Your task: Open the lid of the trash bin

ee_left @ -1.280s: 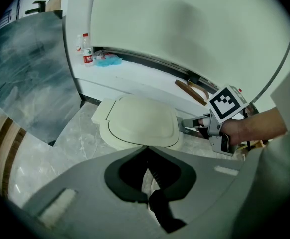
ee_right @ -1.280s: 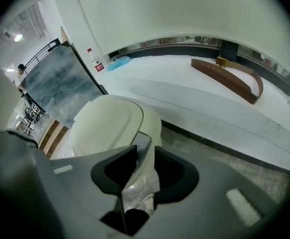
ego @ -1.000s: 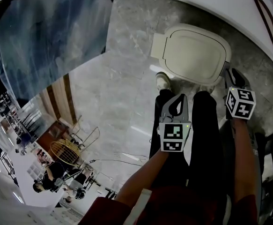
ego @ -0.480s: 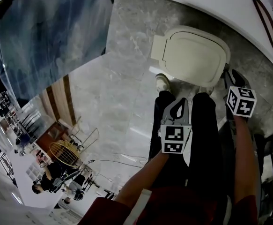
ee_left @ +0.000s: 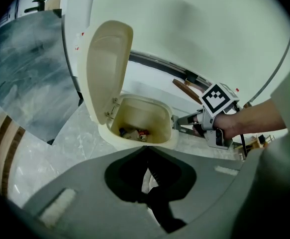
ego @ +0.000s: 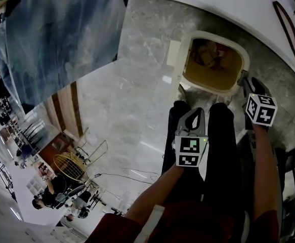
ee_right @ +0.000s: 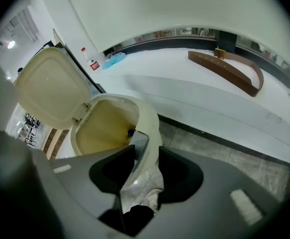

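The cream trash bin (ee_left: 110, 135) stands open on the far floor, its lid (ee_left: 107, 68) upright at its left. The right gripper (ee_left: 177, 124) has just been opening its jaws, and the bin's right rim sits loosely between them. The left gripper (ee_left: 145, 149), closed and empty, hangs nearer.

The grey marble floor (ego: 137, 95) bears the open cream trash bin (ee_left: 116, 140).

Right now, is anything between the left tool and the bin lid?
Nothing visible does. In the left gripper view the lid, already raised, and the open trash bin stand unobstructed beyond the shut left tool.
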### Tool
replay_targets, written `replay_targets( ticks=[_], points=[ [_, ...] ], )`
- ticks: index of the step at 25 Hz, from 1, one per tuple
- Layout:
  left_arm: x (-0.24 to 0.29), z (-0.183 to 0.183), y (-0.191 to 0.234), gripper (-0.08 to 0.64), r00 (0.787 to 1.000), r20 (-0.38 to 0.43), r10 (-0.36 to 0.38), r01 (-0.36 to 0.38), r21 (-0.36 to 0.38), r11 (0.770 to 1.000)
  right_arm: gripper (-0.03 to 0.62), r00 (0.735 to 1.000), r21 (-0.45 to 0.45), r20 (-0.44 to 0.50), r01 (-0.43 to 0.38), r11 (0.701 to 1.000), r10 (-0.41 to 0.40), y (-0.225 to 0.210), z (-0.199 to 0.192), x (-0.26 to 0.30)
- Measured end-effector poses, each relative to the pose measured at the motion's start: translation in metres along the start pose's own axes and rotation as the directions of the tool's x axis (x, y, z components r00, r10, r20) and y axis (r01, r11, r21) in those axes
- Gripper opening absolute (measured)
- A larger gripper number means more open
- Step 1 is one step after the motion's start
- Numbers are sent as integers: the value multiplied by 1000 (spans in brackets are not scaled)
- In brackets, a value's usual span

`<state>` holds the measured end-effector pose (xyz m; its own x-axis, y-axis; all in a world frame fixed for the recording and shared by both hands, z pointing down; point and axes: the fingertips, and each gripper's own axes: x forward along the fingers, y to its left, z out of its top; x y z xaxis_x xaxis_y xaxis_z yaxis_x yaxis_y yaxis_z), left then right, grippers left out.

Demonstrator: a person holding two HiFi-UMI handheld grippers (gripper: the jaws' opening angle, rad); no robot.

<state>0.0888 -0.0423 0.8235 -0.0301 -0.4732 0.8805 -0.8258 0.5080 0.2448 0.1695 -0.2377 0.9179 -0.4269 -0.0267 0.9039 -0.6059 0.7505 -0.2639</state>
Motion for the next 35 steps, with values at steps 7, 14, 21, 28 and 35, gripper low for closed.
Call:
replay_targets(
  ticks=[7,14,21,28,35],
  points=[
    [-18,18,6,6,999,36,6,-7,7,1000,175,1000,77,-24,7,997,-5,3,-8,-10],
    [-45,40,9,6,996,85,10,-11,10,1000,175,999,31,-38,1,1000,0,28,-19,-42],
    [-85,62,12,6,990,140,15,-18,18,1000,175,1000,-5,12,-17,1000,17,56,-8,-93],
    [-136,84,10,6,980,201,2,-10,38,999,176,993,-121,112,-29,992,43,92,16,-154],
    [-189,110,8,6,954,299,-20,-3,77,997,176,967,-120,249,-17,993,47,124,39,-221]
  ],
)
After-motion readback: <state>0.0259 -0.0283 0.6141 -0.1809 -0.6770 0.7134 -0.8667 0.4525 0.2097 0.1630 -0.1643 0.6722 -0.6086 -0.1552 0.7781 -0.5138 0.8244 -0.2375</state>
